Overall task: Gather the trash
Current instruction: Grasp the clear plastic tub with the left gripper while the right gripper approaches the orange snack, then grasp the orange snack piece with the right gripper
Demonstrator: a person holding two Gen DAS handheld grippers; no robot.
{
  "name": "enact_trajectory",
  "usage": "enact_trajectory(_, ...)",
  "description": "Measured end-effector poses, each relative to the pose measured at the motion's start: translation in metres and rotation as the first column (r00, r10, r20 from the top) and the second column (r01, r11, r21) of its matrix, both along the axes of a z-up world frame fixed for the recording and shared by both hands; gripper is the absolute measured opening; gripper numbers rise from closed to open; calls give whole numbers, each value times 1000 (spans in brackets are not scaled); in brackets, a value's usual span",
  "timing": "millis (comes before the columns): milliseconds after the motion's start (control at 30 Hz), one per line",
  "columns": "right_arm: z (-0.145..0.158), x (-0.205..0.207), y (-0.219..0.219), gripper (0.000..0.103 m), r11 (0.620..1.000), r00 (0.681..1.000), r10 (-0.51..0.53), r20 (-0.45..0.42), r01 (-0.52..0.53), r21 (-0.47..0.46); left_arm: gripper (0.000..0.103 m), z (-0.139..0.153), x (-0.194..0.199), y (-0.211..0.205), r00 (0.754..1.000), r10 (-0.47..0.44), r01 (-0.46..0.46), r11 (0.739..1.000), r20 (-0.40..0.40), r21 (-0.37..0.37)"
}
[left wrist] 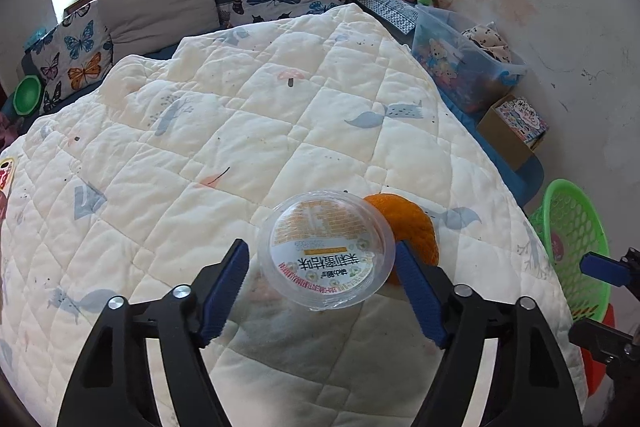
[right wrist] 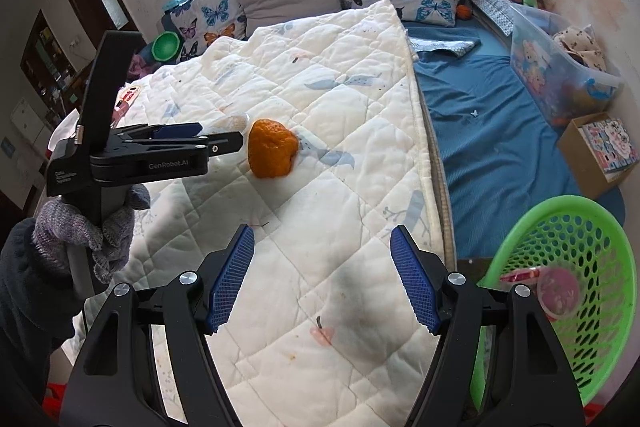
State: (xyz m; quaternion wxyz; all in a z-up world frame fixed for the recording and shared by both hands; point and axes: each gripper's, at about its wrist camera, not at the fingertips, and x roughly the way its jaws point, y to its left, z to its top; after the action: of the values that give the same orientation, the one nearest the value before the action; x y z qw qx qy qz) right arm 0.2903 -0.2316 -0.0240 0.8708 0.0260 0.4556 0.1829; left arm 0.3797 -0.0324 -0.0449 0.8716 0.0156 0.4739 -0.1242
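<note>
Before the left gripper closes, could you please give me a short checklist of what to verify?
1. Cup between the left gripper fingers: ok.
2. Pads touching the cup: right-hand pad close against the rim, left-hand pad apart; contact cannot tell.
3. Peel clear of the jaws: not ok, it lies right behind the cup by one pad.
4. Right gripper empty and open: ok.
5. Basket within view and room in it: ok.

**Both grippers tilted down, jaws apart**

The left gripper (left wrist: pixel 322 291) angles downward with wide jaws, one pad (left wrist: pixel 420 297) touching something. The right gripper (right wrist: pixel 322 277) angles downward, jaws empty. A gloved hand (right wrist: pixel 86 227) holds the left handle.
</note>
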Motion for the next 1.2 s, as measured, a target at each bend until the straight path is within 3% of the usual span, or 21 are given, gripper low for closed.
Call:
enact_trajectory(300,-12,13,14,71,1000,1000,16,-8,-16,-24,66,2,-4,2,999,-19,19,1000,27,1)
enact_trajectory(567,-22,34,41,71,999,1000,30,-6,-30,-41,66,24,-19,34,998,41,-41,999,55,-2)
enact_trajectory(867,-27,60,76,61,998,999,44,20,-42,-53,66,49,-39,62,992,84,-86,996,99,15)
enact_trajectory(1200,-46,85,101,56,995,999,32,41,-28,-92,66,51,-51,78,990,98,-99,995,101,5)
